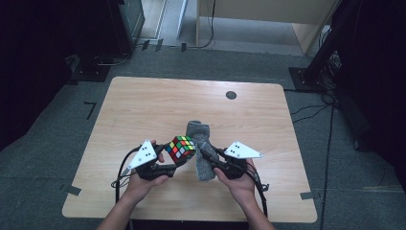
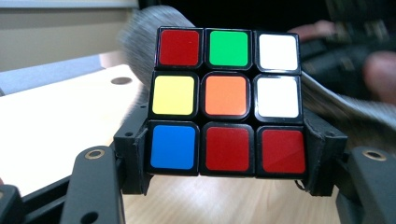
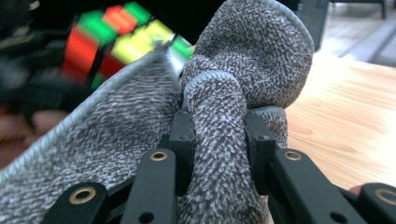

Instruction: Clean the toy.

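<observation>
A colourful puzzle cube (image 1: 181,149) is lifted off the table, clamped by its two sides in my left gripper (image 1: 178,162). In the left gripper view the cube (image 2: 227,99) fills the centre with the black jaws pressing on its lower sides. A grey knitted sock (image 1: 201,145) lies in a bunch just right of the cube. My right gripper (image 1: 206,153) is shut on a fold of that sock (image 3: 219,140), whose cuff drapes to the left with the blurred cube (image 3: 116,37) behind it.
The wooden table (image 1: 143,105) has a small dark round disc (image 1: 231,95) near its far edge. Black stands and cables (image 1: 311,112) surround the table on the grey carpet.
</observation>
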Available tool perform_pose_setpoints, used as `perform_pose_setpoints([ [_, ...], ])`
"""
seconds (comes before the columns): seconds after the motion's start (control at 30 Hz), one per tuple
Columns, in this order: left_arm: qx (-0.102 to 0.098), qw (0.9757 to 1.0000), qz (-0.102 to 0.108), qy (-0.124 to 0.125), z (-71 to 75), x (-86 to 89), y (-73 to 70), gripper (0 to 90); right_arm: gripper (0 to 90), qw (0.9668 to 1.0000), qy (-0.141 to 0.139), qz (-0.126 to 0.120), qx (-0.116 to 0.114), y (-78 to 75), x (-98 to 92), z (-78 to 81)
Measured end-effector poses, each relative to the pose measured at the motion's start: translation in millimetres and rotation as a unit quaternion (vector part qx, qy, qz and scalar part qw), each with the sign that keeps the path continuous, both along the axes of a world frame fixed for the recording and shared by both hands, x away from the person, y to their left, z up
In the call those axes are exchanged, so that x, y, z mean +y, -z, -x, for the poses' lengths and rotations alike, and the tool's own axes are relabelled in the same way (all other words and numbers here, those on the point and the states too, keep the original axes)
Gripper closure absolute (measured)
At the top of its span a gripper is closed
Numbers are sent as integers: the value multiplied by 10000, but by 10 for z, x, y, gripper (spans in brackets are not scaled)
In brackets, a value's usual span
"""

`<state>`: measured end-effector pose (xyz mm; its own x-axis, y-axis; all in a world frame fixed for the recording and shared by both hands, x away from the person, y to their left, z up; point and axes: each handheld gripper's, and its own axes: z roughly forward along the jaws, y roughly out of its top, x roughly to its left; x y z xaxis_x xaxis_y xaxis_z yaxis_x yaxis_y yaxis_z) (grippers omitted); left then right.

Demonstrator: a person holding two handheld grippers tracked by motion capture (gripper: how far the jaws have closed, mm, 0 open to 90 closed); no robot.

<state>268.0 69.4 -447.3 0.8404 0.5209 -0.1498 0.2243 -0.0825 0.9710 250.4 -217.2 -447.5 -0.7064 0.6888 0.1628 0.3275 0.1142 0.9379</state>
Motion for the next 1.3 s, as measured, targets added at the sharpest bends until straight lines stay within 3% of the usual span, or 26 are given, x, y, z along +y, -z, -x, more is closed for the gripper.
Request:
perform_pose_setpoints([
  [0.13,139,9998,161,16,-19,18,8,340,718,9985,-532,22,-145,65,144,39],
  [0.27,204,9994,272,77,-33,45,-2,340,722,9943,-841,522,-384,122,333,106],
  [0.37,309,9988,329,212,-60,73,0,340,724,9944,-841,417,-482,78,259,91],
  [0.43,346,9984,361,258,-71,94,4,340,724,9959,-702,69,-563,4,157,84],
  [0.53,334,9983,395,279,-76,112,-13,340,722,9939,-800,146,-743,0,185,115],
  [0.67,352,9986,340,222,-87,129,-11,340,720,9899,-1159,578,-578,106,343,128],
  [0.73,354,9987,310,213,-88,122,-4,340,720,9899,-1113,685,-552,103,353,124],
  [0.83,362,9987,257,255,-92,108,9,340,719,9946,-793,431,-506,18,254,95],
  [0.9,387,9986,265,263,-93,103,14,340,718,9957,-668,313,-553,-12,202,94],
  [1.17,494,9980,398,42,-112,131,16,339,712,9916,-1114,571,-319,130,415,134],
  [1.3,498,9970,588,-125,-98,121,24,340,710,9908,-1313,342,-1,190,510,150],
])
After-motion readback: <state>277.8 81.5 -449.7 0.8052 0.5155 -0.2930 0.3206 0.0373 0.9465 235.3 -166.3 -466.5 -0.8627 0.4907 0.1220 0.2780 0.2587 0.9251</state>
